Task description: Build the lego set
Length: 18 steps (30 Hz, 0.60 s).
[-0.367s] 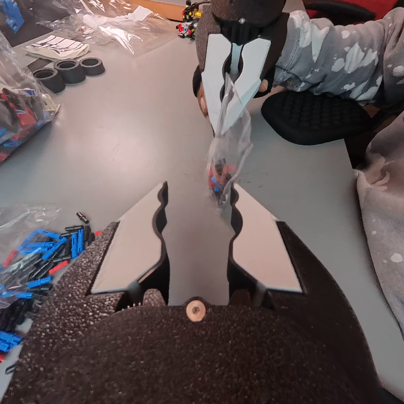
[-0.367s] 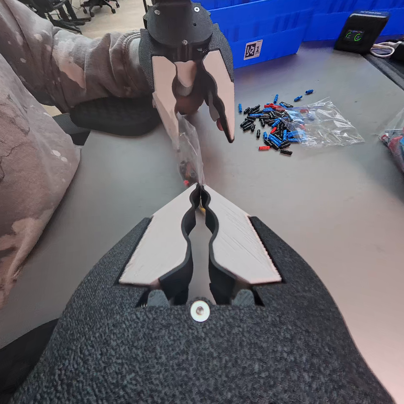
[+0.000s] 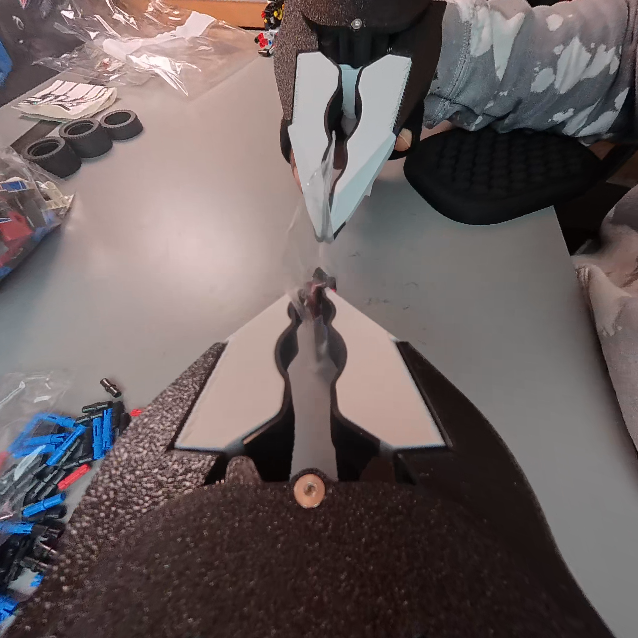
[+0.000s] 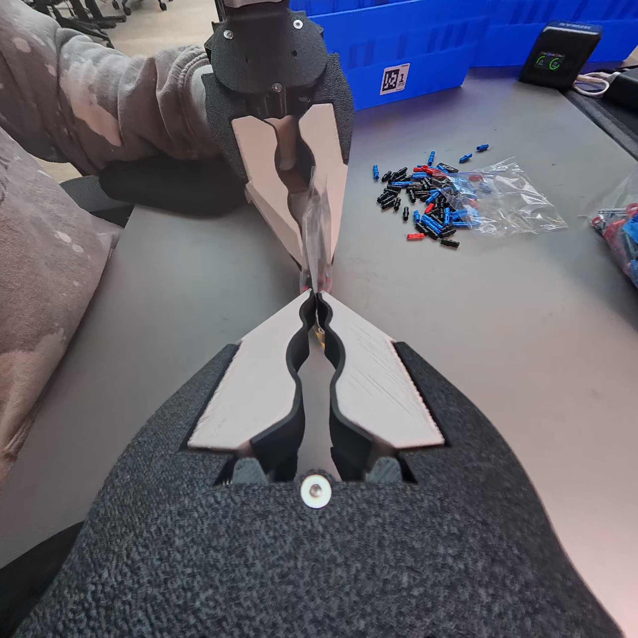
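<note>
A small clear bag [image 3: 315, 193] with red, blue and black Lego pieces [image 3: 319, 286] is stretched between both grippers above the grey table [image 3: 172, 248]. My left gripper [image 3: 312, 297] is shut on the end that holds the pieces. My right gripper [image 4: 316, 294] is shut on the other end of the bag [image 4: 316, 234]. The two grippers face each other tip to tip, almost touching. The right gripper shows at the top of the left wrist view [image 3: 324, 238]. The left gripper shows at the top of the right wrist view [image 4: 316, 272].
A pile of blue, black and red pins [image 4: 428, 200] lies by an opened clear bag [image 4: 500, 200] and also shows in the left wrist view [image 3: 51, 448]. Three black tyres [image 3: 83, 138], a sticker sheet [image 3: 69, 96], bags of parts [image 3: 20, 214] and blue bins [image 4: 448, 45] stand around. The table edge [image 3: 566, 241] is close. The tips of both grippers are at nearly the same place.
My left gripper was open beside the hanging bag; it has now shut on the bag's lower end. The two grippers have come closer together and the bag is pulled taut.
</note>
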Available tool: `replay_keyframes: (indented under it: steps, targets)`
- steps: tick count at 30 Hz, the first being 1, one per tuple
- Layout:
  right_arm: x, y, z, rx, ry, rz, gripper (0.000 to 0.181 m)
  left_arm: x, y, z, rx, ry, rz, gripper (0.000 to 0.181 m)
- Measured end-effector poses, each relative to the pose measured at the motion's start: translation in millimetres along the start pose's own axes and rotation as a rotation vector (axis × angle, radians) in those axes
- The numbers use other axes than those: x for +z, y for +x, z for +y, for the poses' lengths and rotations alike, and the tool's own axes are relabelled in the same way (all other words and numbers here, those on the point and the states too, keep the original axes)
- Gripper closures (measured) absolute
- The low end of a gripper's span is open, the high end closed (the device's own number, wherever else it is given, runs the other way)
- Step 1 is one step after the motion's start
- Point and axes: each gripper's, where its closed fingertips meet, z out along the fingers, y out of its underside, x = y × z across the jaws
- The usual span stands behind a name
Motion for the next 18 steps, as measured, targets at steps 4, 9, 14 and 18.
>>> replay_keyframes:
  steps: [4,9,14,18]
  targets:
    - [-5,3,1,0.049,0.025,-0.001,0.181,-6,1,-5,-0.036,0.039,0.018,0.180]
    - [2,2,0,0.036,-0.002,0.024,0.172,-10,1,0,-0.051,0.031,0.022,0.180]
    - [22,-2,-2,0.003,-0.013,0.066,0.140,-14,5,0,-0.049,0.044,0.039,0.180]
    - [25,-5,-1,-0.005,0.017,0.045,0.180,-13,7,1,-0.057,0.037,0.054,0.180]
